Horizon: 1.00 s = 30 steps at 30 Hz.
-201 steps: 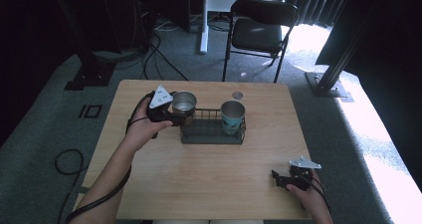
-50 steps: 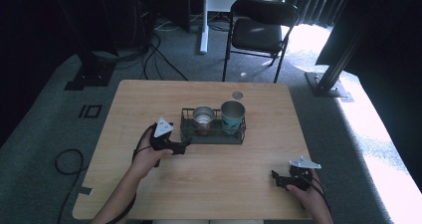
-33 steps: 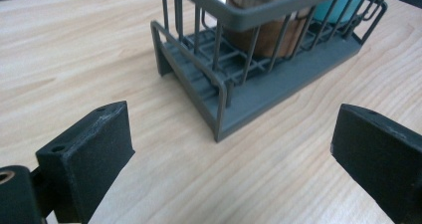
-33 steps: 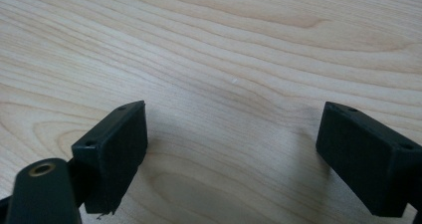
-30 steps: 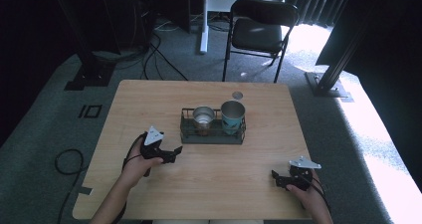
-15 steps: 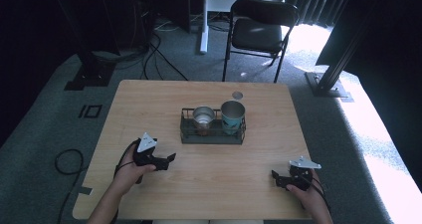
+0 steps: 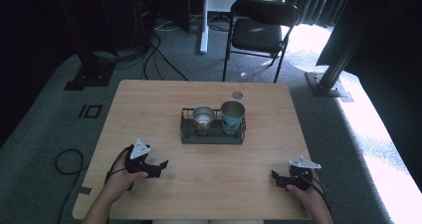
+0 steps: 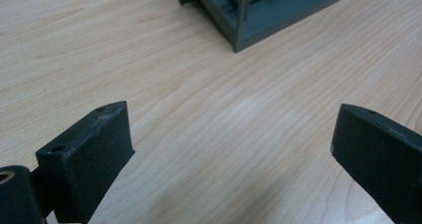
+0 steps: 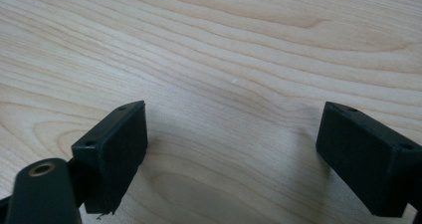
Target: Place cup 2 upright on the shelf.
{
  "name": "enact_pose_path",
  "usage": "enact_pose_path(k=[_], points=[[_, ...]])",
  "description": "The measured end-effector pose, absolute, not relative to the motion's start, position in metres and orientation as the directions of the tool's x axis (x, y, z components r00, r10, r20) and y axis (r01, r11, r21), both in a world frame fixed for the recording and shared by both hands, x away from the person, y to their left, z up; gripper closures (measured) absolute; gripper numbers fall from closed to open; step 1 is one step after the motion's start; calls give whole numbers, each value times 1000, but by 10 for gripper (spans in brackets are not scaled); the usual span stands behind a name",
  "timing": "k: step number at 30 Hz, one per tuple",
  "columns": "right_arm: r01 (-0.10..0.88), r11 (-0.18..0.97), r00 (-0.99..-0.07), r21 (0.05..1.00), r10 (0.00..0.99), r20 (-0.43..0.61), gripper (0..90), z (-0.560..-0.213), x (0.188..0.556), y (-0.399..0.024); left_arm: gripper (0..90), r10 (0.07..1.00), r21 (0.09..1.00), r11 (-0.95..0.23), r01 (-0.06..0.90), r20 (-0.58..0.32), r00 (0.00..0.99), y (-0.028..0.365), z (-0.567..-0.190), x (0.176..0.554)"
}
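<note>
Two cups stand side by side in a dark wire rack [image 7: 213, 133] at the centre of the pale wooden worktop [image 7: 149, 104]: a shiny steel cup [image 7: 203, 118] and a teal metal cup [image 7: 232, 116]. The left tongs [image 7: 158, 167] and right tongs [image 7: 277, 176] rest near the front edge, well apart from the rack, jaws spread and empty. Loading appears finished; any next move calls for a fresh reach forward.

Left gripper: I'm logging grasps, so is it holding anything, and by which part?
Nothing. The left gripper is open over bare table, away from the rack.
</note>
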State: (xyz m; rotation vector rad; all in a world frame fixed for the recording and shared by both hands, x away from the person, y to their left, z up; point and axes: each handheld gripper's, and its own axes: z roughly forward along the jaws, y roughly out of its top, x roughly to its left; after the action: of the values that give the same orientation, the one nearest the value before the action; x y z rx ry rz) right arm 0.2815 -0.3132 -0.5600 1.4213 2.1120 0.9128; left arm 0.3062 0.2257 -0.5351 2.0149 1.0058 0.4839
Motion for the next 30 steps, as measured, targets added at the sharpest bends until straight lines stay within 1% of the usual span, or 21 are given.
enact_pose_path(k=[10, 13, 15, 30], points=[[639, 257, -380, 725, 925, 7, 123, -560, 282, -313, 35, 789, 783, -386, 488, 6, 614, 239, -536, 294], [638, 259, -381, 725, 925, 6, 123, -560, 282, -313, 35, 791, 773, -403, 490, 26, 611, 243, -537, 291], [638, 258, -381, 726, 925, 6, 123, -560, 282, -313, 35, 795, 773, -398, 494, 22, 606, 245, -538, 289], [638, 258, -381, 726, 925, 6, 123, -560, 282, -313, 35, 828, 704, -420, 573, 38, 559, 268, -544, 278]])
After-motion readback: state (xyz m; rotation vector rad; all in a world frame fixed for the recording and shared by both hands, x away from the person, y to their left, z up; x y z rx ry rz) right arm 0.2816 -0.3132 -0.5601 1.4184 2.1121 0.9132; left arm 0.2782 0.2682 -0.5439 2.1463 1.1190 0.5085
